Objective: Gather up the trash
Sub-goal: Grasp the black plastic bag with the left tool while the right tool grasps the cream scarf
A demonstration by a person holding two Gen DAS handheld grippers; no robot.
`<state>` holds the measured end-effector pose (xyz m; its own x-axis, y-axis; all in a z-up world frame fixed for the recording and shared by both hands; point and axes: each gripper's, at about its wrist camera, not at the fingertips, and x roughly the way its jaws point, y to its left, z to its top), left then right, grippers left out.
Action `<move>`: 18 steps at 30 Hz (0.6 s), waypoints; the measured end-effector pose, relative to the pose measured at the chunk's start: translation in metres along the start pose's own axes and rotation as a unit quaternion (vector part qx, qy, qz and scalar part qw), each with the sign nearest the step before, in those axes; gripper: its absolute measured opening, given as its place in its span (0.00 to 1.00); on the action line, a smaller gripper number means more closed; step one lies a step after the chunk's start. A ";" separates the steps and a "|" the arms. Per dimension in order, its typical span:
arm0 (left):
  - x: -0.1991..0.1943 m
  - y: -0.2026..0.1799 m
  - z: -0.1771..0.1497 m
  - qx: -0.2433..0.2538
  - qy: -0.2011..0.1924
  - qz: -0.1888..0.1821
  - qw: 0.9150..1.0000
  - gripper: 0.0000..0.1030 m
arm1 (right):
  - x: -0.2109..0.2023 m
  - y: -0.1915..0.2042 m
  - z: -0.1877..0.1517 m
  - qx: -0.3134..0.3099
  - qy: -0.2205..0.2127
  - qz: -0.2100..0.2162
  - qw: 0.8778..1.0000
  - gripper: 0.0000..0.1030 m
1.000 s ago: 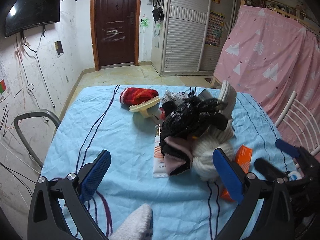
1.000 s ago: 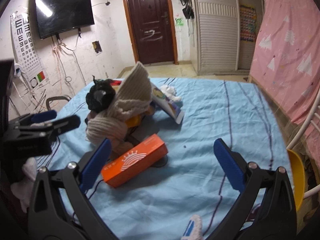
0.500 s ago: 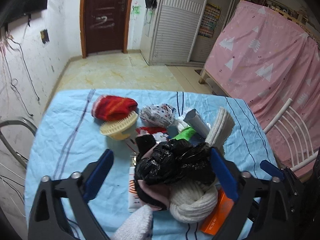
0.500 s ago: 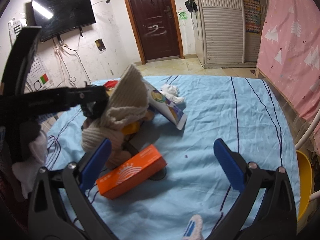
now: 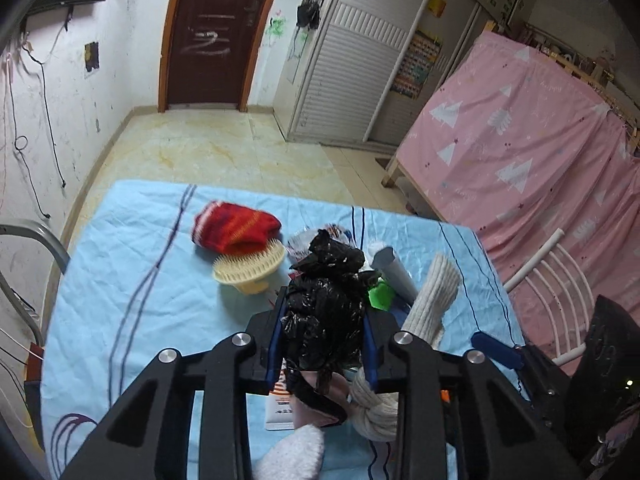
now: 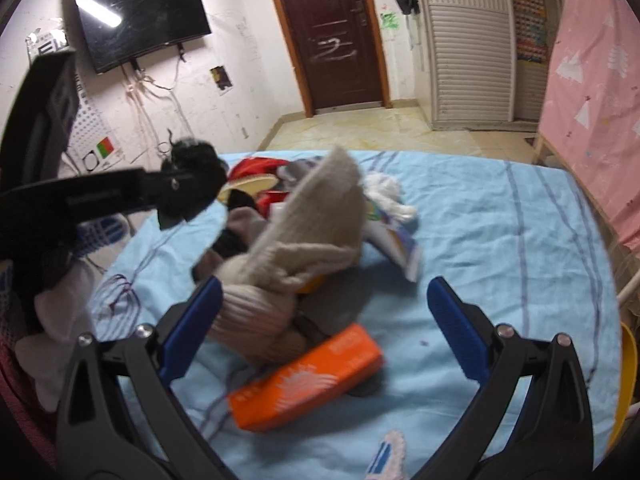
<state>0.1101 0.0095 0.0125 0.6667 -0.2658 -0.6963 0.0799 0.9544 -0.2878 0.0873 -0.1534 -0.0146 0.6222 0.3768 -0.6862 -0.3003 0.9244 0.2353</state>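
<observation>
My left gripper (image 5: 323,340) is shut on a crumpled black plastic bag (image 5: 326,300) and holds it above the pile on the blue cloth table (image 5: 132,292). The bag also shows in the right wrist view (image 6: 192,176), lifted at the left. My right gripper (image 6: 324,336) is open and empty, low over the table, with a cream knitted garment (image 6: 304,236) and an orange box (image 6: 308,384) between and just ahead of its fingers.
A red knitted hat (image 5: 236,228), a yellow brush (image 5: 250,266), a green item (image 5: 380,294), a white tube (image 5: 394,270) and a booklet (image 6: 396,240) lie on the table. A white chair (image 5: 556,276) stands right, a grey chair (image 5: 28,264) left.
My left gripper moved forward over the pile, shut on the black bag and lifted it. My right gripper stayed open and shifted slightly toward the pile.
</observation>
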 end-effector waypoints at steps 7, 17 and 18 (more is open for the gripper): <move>-0.023 0.017 0.003 -0.008 -0.020 0.000 1.000 0.21 | 0.018 0.020 0.005 0.005 0.028 0.041 0.999 0.96; -0.024 0.036 -0.003 -0.016 -0.017 -0.001 1.000 0.21 | 0.040 0.021 0.000 0.029 0.057 0.053 0.996 0.57; -0.024 0.036 -0.004 -0.017 -0.016 0.000 1.000 0.21 | 0.041 0.023 -0.001 0.026 0.058 0.055 0.996 0.56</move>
<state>0.0945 0.0501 0.0161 0.6900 -0.2611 -0.6751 0.0558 0.9491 -0.3101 0.1050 -0.1169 -0.0377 0.4991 0.4695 -0.7284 -0.3231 0.8807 0.3463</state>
